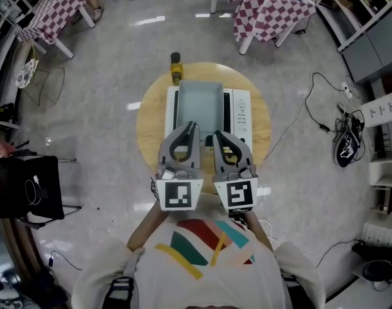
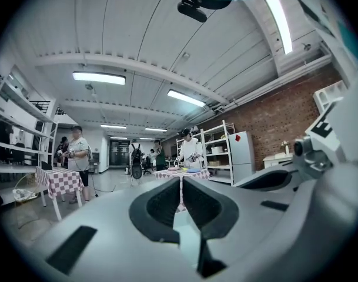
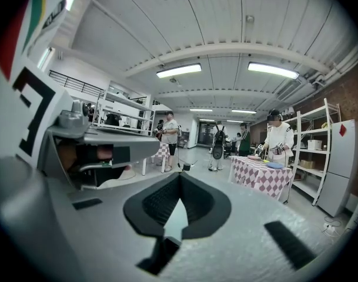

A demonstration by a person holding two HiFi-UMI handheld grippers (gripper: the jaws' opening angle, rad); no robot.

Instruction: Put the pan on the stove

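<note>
Shut at the left gripper (image 2: 181,181): dark ribbed pads (image 2: 160,207) tip to tip, nothing between. Same at the right gripper (image 3: 179,176): tips together in a point, empty. Side by side and nearly parallel, aimed away from the body, low over the near part of the stove (image 1: 171,111). At the back of each, 1 black-and-white marker cube (image 1: 179,195).

Just past the tips, flat on the stove: the pan (image 1: 199,102). Rectangular, shallow, pale grey-green and matt, with rounded corners and a thin raised rim. Long axis away from the body, roughly in line with the grippers. Near end covered by the 2 pairs of jaws, so full length not to be judged, nor any contact with them. At the far left corner, a yellow stub (image 1: 176,68) with a dark end, pointing away; handle or separate thing, unclear.

Stove white, flat and rectangular, with a strip of small buttons (image 1: 241,113) along the right side. Underneath, a round table (image 1: 150,124) of light wood. Beyond, glossy grey floor (image 1: 118,63) with glints of lamps, 2 red-and-white checked cloths (image 1: 266,8) cut off at the top edge, black cables (image 1: 324,124) at the right.

In the gripper views, only a sliver of pale surface below the closed tips. Behind, a hall with strip lights (image 3: 179,70), a brick wall (image 2: 278,116), metal shelves (image 2: 217,151) and small, distant people (image 3: 170,131).
</note>
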